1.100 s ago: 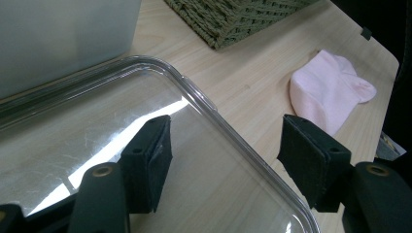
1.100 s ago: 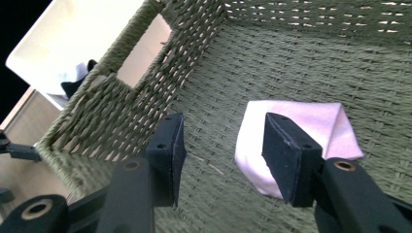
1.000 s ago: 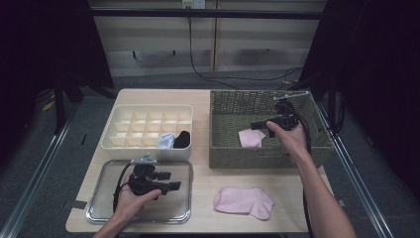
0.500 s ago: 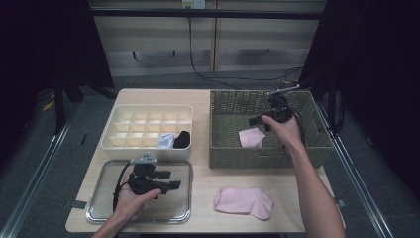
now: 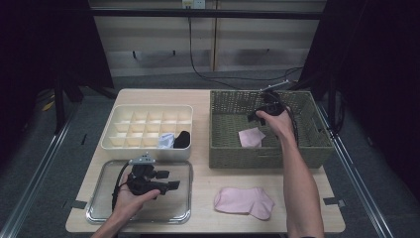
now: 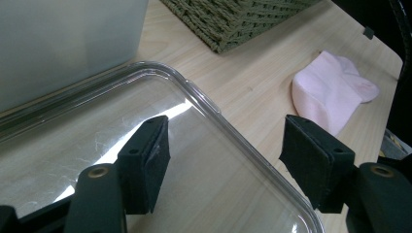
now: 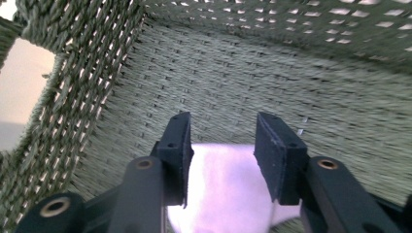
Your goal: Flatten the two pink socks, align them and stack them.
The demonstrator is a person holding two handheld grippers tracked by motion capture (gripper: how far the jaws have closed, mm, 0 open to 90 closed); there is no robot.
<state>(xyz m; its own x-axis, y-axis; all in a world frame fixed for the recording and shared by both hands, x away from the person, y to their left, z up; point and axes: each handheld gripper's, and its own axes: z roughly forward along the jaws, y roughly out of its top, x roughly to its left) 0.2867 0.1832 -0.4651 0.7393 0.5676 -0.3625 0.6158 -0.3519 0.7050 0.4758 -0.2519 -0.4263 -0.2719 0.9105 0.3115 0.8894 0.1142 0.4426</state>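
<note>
Overhead, the right gripper (image 5: 258, 118) reaches into the basket (image 5: 317, 144), just right of the pink cloth (image 5: 251, 137) lying there; the left gripper (image 5: 171, 184) hovers over the tray (image 5: 99, 208), well apart. In the left gripper view, its fingers (image 6: 145, 162) gape wide and empty. In the right gripper view, half-open fingers (image 7: 177, 155), just closing, straddle the cloth (image 7: 223, 194) without pinching it yet.

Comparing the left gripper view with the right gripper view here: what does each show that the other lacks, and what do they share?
The left gripper view alone has the clear tray under the open left claw, bare tabletop, and a pink sock lying on it. The right gripper view alone looks inside the basket, with a pale pink cloth between the pads of the right claw, which has just been closing. Both show the green woven basket.
</note>
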